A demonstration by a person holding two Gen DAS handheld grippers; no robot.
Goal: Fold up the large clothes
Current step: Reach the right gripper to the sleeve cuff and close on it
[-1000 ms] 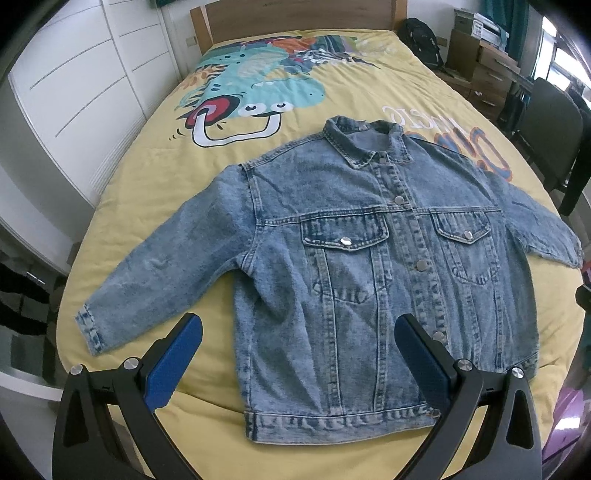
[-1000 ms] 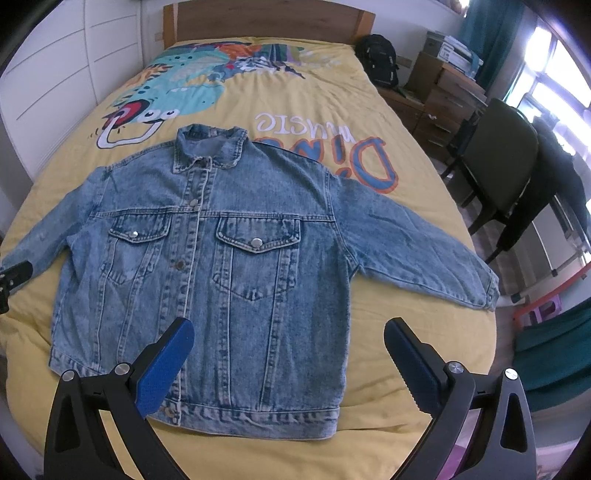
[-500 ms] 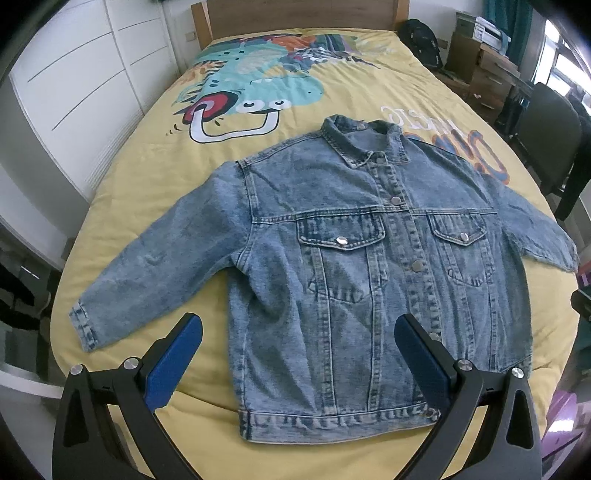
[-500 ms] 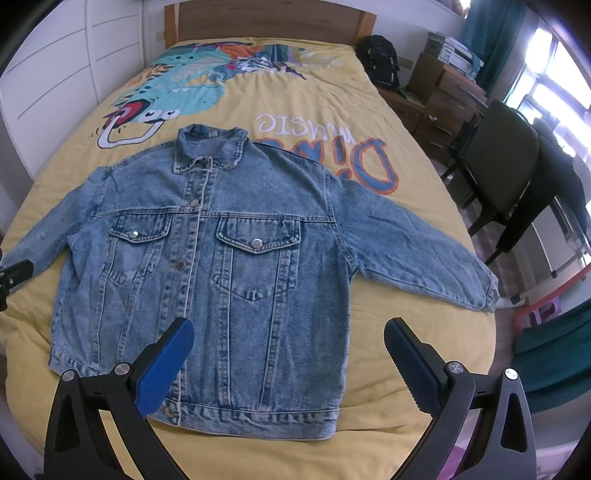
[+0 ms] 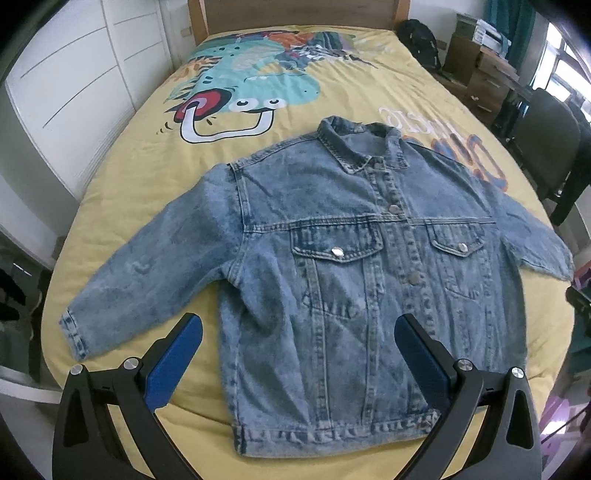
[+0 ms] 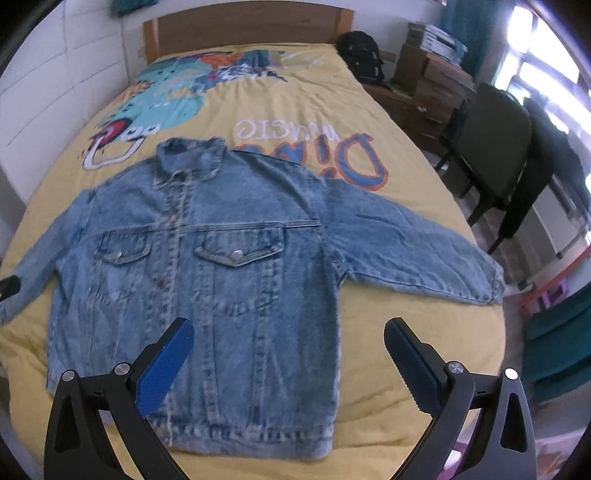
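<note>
A blue denim jacket (image 5: 354, 266) lies flat and buttoned, front up, on the yellow bedspread (image 5: 147, 177), both sleeves spread out to the sides. My left gripper (image 5: 299, 332) hovers open above the jacket's lower left body, near the left sleeve (image 5: 147, 266). In the right wrist view the same jacket (image 6: 221, 266) fills the middle, its right sleeve (image 6: 413, 243) reaching toward the bed's right edge. My right gripper (image 6: 288, 336) is open above the lower right hem, holding nothing.
The bedspread (image 6: 295, 107) carries a cartoon dinosaur print and lettering. White cupboards (image 5: 62, 88) stand to the left. A dark chair (image 6: 491, 147), a wooden dresser (image 6: 424, 88) and a black backpack (image 6: 360, 59) line the right side. A wooden headboard (image 5: 295, 14) closes the far end.
Both grippers have moved forward over the jacket and stay open. The right wrist view is now blurred from motion and has tilted.
</note>
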